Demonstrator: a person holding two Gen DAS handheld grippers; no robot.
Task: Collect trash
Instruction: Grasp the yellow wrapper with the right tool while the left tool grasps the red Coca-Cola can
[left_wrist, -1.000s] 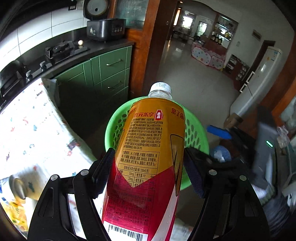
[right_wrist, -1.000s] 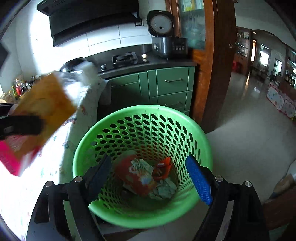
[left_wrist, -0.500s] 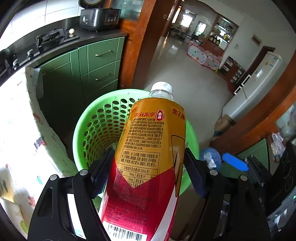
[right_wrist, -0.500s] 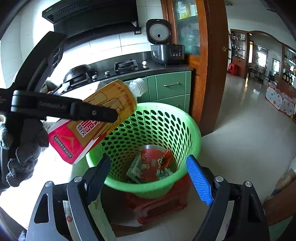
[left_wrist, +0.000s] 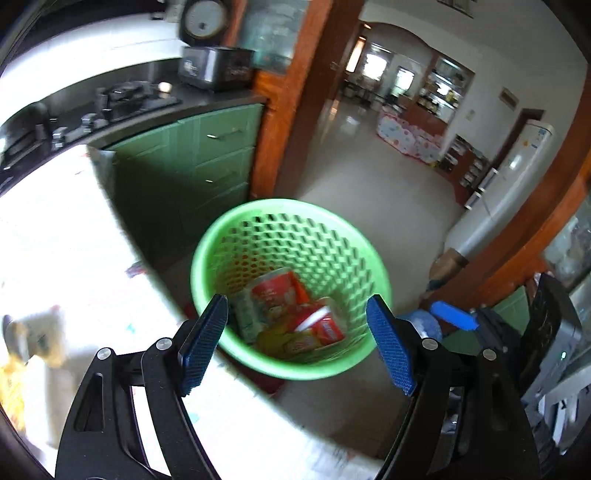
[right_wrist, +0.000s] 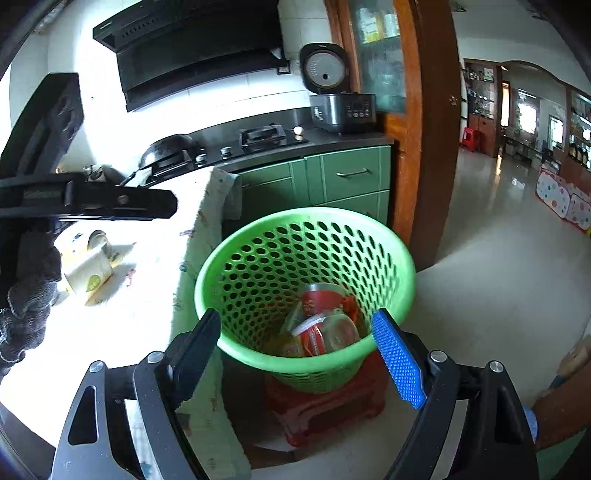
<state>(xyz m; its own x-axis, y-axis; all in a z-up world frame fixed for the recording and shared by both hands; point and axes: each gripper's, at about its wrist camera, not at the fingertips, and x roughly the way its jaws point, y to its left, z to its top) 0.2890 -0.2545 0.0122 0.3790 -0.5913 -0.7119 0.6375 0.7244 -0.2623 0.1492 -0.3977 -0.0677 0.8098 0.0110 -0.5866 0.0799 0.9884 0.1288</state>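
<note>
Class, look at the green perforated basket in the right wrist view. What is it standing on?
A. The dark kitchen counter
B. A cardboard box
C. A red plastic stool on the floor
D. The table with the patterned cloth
C: the green basket sits on a low red stool on the tiled floor, beside the cloth-covered table, not on it.

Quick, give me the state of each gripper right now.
Left gripper: jaws opening, nothing between them; it hangs above the green basket.
Right gripper: jaws opening, nothing between them.
</note>
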